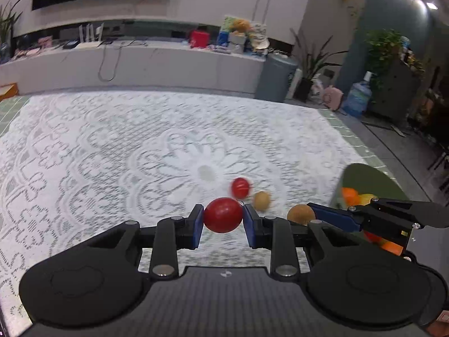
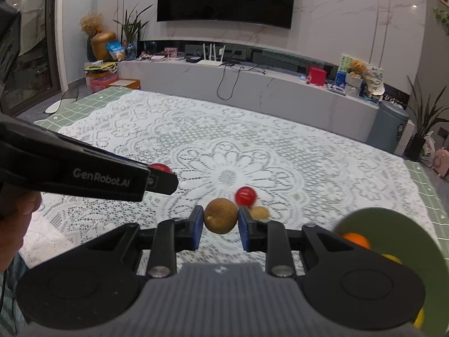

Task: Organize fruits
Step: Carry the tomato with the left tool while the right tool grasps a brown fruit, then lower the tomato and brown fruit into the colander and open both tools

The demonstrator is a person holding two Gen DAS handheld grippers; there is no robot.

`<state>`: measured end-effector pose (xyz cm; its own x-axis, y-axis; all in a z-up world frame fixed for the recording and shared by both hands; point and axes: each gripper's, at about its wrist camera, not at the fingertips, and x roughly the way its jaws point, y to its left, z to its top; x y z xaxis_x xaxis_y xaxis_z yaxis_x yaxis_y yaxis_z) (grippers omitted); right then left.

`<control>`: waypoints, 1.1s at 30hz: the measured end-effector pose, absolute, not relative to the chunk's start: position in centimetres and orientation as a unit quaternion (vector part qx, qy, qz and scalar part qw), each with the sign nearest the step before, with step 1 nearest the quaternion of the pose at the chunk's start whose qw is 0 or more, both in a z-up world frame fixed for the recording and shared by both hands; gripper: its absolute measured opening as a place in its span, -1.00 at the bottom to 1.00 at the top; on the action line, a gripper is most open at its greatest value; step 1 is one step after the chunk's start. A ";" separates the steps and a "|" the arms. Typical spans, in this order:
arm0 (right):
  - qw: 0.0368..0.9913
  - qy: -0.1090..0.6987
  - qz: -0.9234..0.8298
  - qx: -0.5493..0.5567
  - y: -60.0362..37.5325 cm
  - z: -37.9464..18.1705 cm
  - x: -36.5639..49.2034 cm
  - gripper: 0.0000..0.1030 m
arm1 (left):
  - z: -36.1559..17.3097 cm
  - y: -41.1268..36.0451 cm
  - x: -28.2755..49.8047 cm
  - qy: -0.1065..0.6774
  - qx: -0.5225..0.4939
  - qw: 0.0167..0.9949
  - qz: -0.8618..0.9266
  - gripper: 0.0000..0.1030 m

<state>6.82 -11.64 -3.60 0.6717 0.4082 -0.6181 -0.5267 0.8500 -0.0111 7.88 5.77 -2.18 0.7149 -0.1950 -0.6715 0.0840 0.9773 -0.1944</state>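
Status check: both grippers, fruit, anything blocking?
Left gripper shut on red fruit. Right gripper shut on brown fruit. Two fruits loose on the lace cloth; green plate unobstructed.

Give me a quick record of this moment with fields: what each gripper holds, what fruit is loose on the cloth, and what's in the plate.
left gripper: shut on a red round fruit
right gripper: shut on a brown round fruit
loose on the lace cloth: a smaller red fruit and a small tan fruit, close together
green plate: on the right, holding an orange fruit and something yellow
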 end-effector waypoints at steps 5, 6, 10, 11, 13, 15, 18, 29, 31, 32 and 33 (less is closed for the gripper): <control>0.918 0.306 0.236 -0.089 -14.6 -2.5 5.3 -0.55 | -1.0 3.3 7.2 0.359 -0.058 0.926 -0.101 -0.35; 0.920 0.305 0.231 -0.087 -15.1 -2.3 5.0 -0.55 | -0.9 2.8 7.1 0.358 -0.055 0.926 -0.106 -0.35; 0.928 0.298 0.208 -0.083 -17.5 -1.7 4.1 -0.55 | -0.3 0.8 6.9 0.352 -0.044 0.926 -0.127 -0.35; 0.930 0.297 0.201 -0.081 -18.1 -1.6 3.9 -0.55 | -0.2 0.2 6.8 0.350 -0.040 0.926 -0.133 -0.35; 0.934 0.295 0.188 -0.077 -19.4 -1.4 3.7 -0.55 | 0.0 -0.9 6.7 0.348 -0.030 0.926 -0.143 -0.35; 0.937 0.292 0.176 -0.075 -20.6 -1.1 3.5 -0.55 | 0.1 -1.9 6.9 0.347 -0.022 0.925 -0.153 -0.35; 0.940 0.291 0.161 -0.072 -22.2 -0.8 3.3 -0.55 | 0.3 -3.5 7.2 0.344 -0.014 0.923 -0.172 -0.35; 0.940 0.311 0.116 -0.079 -26.8 -1.4 3.9 -0.55 | 0.0 -8.6 9.6 0.352 0.002 0.905 -0.238 -0.35; 0.939 0.316 0.110 -0.079 -27.5 -1.5 4.3 -0.55 | -0.2 -9.5 10.3 0.360 0.004 0.900 -0.245 -0.35; 0.938 0.320 0.108 -0.080 -27.8 -1.6 4.6 -0.55 | -0.4 -10.0 10.6 0.364 0.007 0.898 -0.248 -0.35; 0.937 0.323 0.107 -0.083 -28.0 -1.8 4.8 -0.55 | -0.5 -10.5 10.9 0.366 0.009 0.896 -0.251 -0.35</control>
